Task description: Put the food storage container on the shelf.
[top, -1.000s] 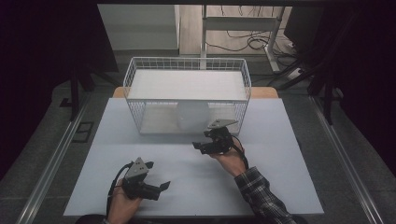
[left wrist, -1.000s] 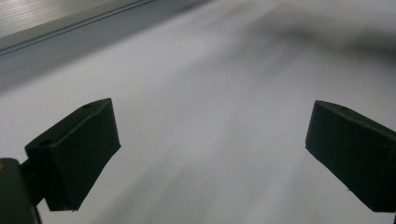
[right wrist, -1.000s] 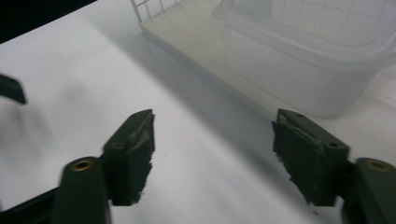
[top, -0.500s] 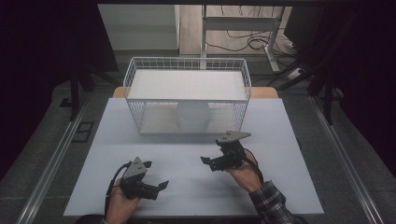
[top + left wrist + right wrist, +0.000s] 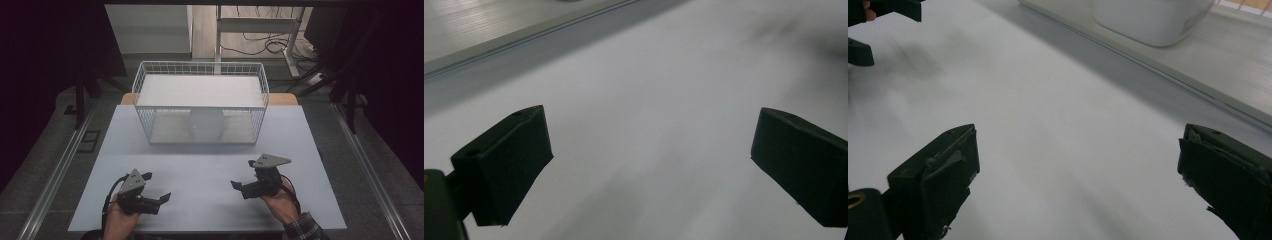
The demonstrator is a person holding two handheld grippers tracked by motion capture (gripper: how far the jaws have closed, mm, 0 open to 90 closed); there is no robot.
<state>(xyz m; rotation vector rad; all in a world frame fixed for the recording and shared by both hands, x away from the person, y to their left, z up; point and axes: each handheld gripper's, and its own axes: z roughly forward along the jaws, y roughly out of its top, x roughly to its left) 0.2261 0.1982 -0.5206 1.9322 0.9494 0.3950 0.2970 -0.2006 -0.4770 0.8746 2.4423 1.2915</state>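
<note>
The right hand-held gripper (image 5: pixel 242 187) is hovering over the white bench (image 5: pixel 200 175), jaws just opening, nothing between them. The left hand-held gripper (image 5: pixel 159 199) is resting released, well apart from the white round bowl (image 5: pixel 206 125) in the white wire basket (image 5: pixel 145 75).

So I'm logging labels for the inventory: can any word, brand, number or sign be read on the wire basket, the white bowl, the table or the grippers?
None: no readable text.
Wire basket: bare wire.
White bowl: plain.
Table: blank.
Left gripper and right gripper: plain black tongs, unmarked grey plates.
</note>
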